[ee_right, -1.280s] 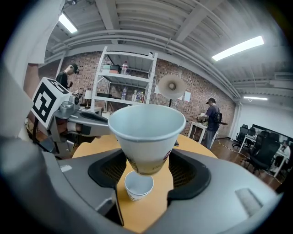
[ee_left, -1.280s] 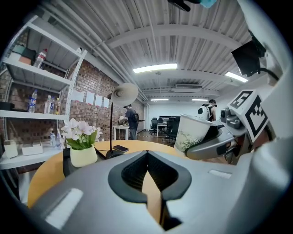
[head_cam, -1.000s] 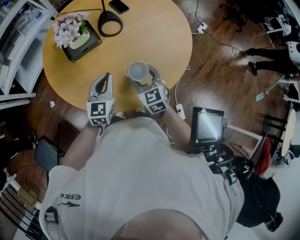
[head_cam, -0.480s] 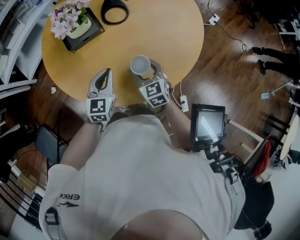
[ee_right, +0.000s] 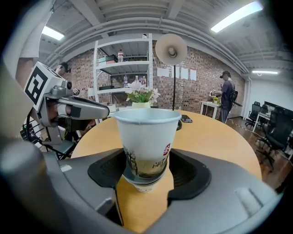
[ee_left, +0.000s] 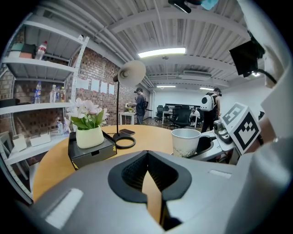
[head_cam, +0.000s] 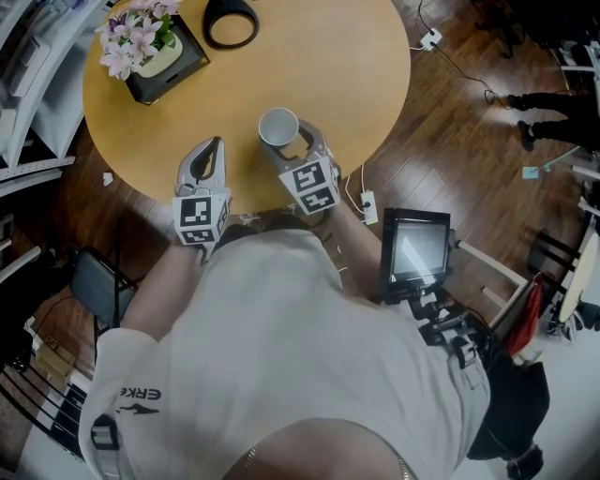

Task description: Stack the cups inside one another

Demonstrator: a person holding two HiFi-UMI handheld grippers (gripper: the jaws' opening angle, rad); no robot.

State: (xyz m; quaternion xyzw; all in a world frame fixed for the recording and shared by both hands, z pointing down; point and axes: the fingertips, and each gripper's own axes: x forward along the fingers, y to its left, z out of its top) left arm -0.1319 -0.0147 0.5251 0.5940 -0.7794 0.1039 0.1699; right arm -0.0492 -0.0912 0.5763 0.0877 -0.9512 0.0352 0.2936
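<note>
A white paper cup (head_cam: 278, 128) with a printed side stands upright between the jaws of my right gripper (head_cam: 286, 141), near the front edge of the round wooden table (head_cam: 319, 66). In the right gripper view the cup (ee_right: 146, 137) shows a second cup's base under it, nested, and the right gripper (ee_right: 146, 170) is shut on its lower wall. The base is at or just above the table top. My left gripper (head_cam: 213, 148) lies to the cup's left, shut and empty. The left gripper view shows the cup (ee_left: 186, 141) to the right of the closed left gripper (ee_left: 147, 154).
A black box with a flower pot (head_cam: 150, 52) sits at the table's far left, and a lamp base (head_cam: 230, 21) behind it. A phone (ee_left: 127, 132) lies near the lamp. A small monitor on a stand (head_cam: 417, 251) is to my right, off the table.
My right gripper has come down toward the table top with the cup still in it. The left gripper has sunk slightly and stays shut.
</note>
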